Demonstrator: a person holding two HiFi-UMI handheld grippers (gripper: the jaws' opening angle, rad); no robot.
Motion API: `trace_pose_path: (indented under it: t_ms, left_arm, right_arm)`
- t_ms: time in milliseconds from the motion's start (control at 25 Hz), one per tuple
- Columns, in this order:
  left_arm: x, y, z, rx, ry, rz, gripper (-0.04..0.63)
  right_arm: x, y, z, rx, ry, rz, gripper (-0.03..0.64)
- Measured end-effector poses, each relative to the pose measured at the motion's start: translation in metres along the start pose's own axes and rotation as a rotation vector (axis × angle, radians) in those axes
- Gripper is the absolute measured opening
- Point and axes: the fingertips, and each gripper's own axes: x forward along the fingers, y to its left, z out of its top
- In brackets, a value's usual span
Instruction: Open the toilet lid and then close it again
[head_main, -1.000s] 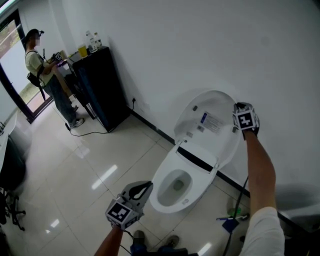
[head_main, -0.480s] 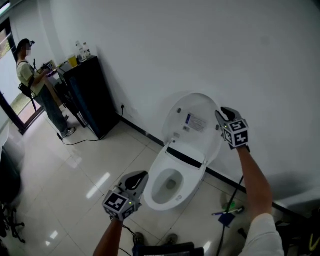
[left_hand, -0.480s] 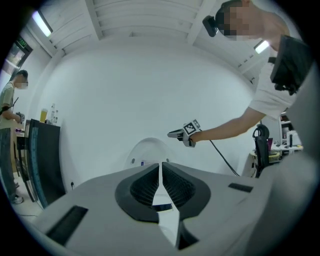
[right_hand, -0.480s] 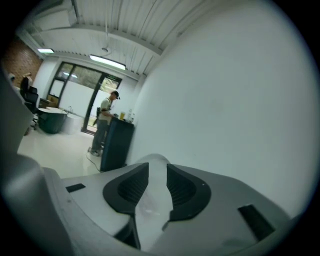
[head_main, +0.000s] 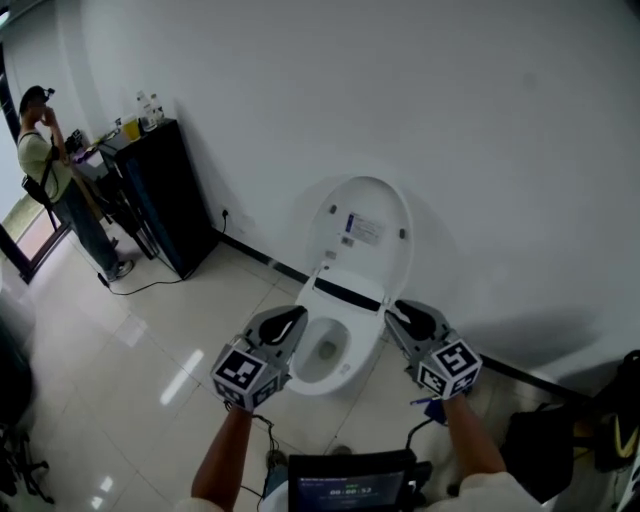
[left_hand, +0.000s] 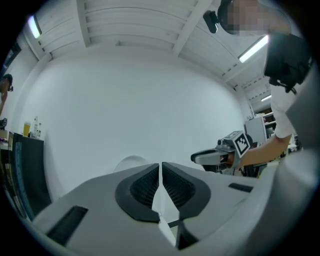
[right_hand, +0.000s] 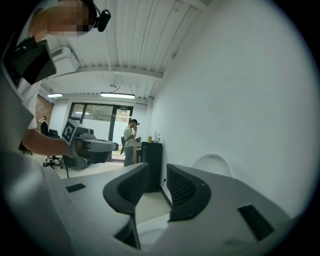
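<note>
The white toilet (head_main: 325, 350) stands against the wall with its lid (head_main: 360, 230) upright and leaning back, the bowl exposed. My left gripper (head_main: 292, 318) hovers at the bowl's left side, jaws shut with nothing between them (left_hand: 160, 172). My right gripper (head_main: 396, 312) hangs at the bowl's right side, apart from the lid. Its jaws have just been opening and stand slightly apart with nothing between them (right_hand: 156, 175). The lid's top (right_hand: 212, 162) shows beyond the right jaws and also beyond the left ones (left_hand: 131, 161).
A black cabinet (head_main: 160, 190) with bottles on top stands at the left wall, a person (head_main: 45, 160) beside it. A dark bag (head_main: 545, 450) lies on the floor at the right. A small screen (head_main: 350, 490) sits at the bottom edge.
My right gripper came away from the lid's upper right rim and swung down to the bowl's right side. The left gripper rose a little. The lid stays upright.
</note>
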Motion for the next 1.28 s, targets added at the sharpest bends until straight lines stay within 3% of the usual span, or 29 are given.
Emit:
trace_pose_path:
  t_ms: [120,320,560,1000,1280]
  left_arm:
    - [-0.013,-0.016,-0.01,-0.018,0.02,-0.037,0.008]
    - [-0.032,-0.031,-0.026,-0.051,0.046,-0.079,0.008]
    - [-0.043,-0.034,-0.032,-0.032,0.067,-0.094,0.005]
    - [-0.043,-0.032,-0.029,-0.011,0.068,-0.048,0.003]
    - [-0.034,-0.014,-0.034,0.029,0.094,-0.121,0.003]
  right_arm:
    - [-0.018,0.032,-0.02,0.066,0.008,-0.026,0.115]
    - [-0.029,0.052,-0.029,0.074,0.013,-0.066,0.115]
    - [-0.034,0.06,-0.027,0.054,0.015,-0.073,0.115]
    - [-0.052,0.048,-0.039,0.065,0.012,-0.098,0.115]
    - [-0.054,0.048,-0.062,0.058,0.084,-0.149,0.114]
